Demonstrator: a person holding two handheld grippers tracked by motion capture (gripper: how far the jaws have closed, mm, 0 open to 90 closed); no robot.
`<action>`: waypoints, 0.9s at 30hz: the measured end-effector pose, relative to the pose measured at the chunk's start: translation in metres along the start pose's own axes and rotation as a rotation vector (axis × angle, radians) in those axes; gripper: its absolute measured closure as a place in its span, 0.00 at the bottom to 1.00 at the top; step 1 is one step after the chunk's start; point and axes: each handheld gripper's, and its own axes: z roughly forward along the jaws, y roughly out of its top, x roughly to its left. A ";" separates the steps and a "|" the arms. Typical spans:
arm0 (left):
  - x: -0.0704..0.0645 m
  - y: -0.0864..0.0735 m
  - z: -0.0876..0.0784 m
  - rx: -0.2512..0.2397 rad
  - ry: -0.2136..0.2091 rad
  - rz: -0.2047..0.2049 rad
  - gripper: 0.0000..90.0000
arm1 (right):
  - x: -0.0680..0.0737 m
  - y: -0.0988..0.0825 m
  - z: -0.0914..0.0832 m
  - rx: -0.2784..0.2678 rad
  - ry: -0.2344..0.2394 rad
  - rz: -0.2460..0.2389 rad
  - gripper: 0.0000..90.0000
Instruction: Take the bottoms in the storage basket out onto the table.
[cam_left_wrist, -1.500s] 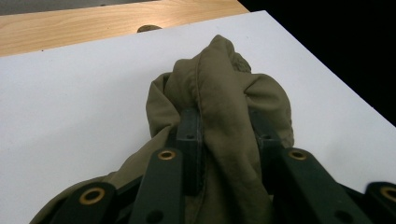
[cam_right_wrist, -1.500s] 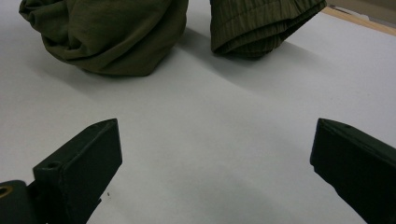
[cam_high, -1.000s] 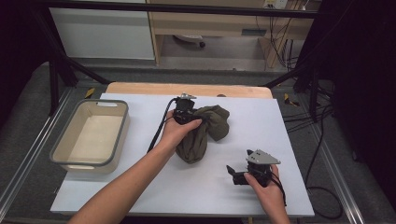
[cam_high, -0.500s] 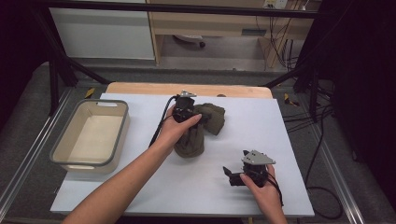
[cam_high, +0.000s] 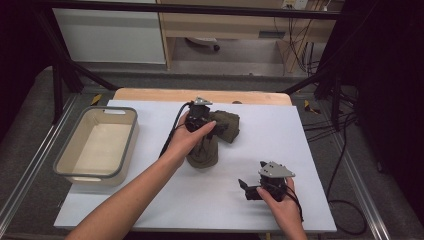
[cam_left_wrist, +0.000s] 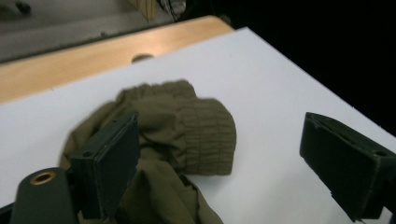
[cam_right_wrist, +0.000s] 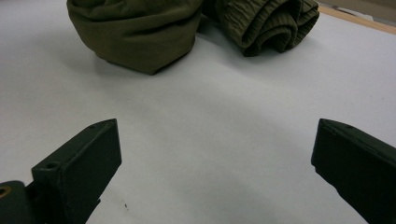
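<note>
An olive-green garment (cam_high: 212, 140) lies bunched near the middle of the white table, with its ribbed cuff (cam_left_wrist: 205, 133) toward the far side. My left gripper (cam_high: 216, 129) rests over its top; in the left gripper view its jaws (cam_left_wrist: 229, 172) stand wide apart. They have just been opening, and the cloth lies low between them and against the left jaw, unpressed. My right gripper (cam_high: 246, 189) sits near the front right of the table, open and pointing at the garment (cam_right_wrist: 135, 28). Nothing is between the right gripper's (cam_right_wrist: 217, 172) jaws.
A beige bin with a grey rim (cam_high: 129, 145) stands at the table's left side. A wooden strip (cam_high: 150, 94) runs along the far edge. A black cable (cam_high: 172, 132) trails from the left gripper, and bare white surface (cam_high: 280, 130) lies right of the garment.
The left gripper's jaws have opened and let the garment go; the cloth has settled into a more compact heap. The right hand has stayed where it was.
</note>
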 end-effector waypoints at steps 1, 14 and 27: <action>0.001 0.000 -0.001 -0.003 0.002 -0.004 0.13 | -0.001 0.000 0.000 -0.003 0.001 0.005 0.03; 0.004 0.003 -0.018 -0.012 -0.006 0.001 0.14 | -0.002 0.000 -0.001 -0.001 0.004 0.012 0.02; 0.011 0.007 -0.037 -0.035 0.017 0.029 0.14 | -0.002 0.000 0.002 0.015 0.005 -0.011 0.03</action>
